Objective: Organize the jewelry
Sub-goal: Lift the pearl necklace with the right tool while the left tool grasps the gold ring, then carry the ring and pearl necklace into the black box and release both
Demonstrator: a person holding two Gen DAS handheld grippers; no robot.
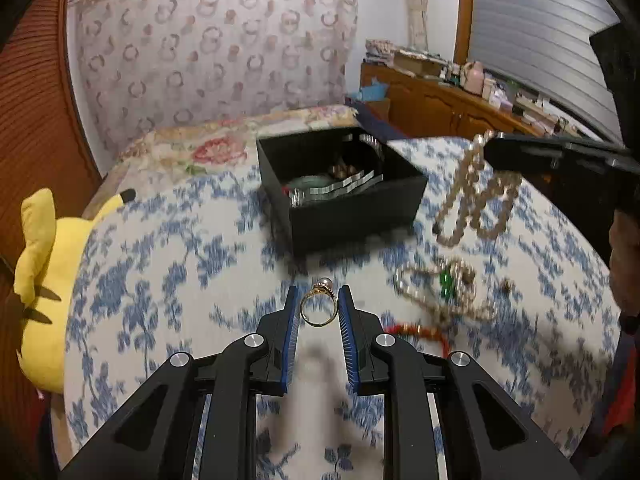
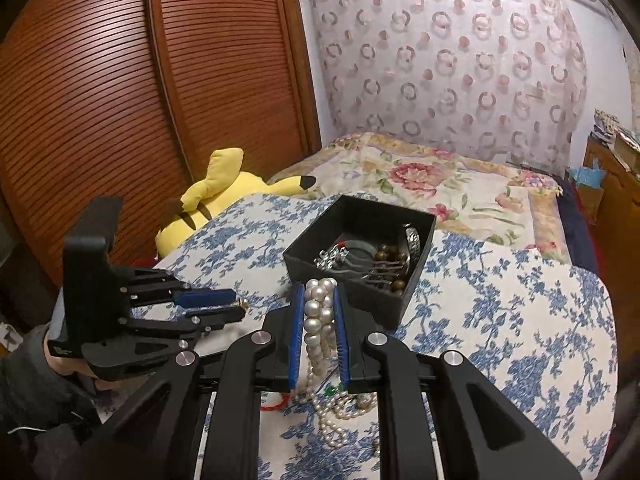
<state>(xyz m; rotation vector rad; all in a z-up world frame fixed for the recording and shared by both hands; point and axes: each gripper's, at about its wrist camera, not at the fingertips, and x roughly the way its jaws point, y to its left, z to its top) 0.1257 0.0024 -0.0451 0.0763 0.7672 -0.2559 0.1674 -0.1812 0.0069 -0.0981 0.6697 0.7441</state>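
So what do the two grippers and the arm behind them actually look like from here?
Both grippers are matte black plastic with angular cut-out linkages and round silver pivot bolts. The left gripper and right gripper each carry ribbed blue pads on the inner faces of their fingers. Behind the left one, a dark sleeve covers the person's arm. No cables visible.

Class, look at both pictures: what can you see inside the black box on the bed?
Inside the black box: brown beads, a silvery bracelet, shiny clips and a grey-green round piece. The near wall and the pieces on top hide the bottom.
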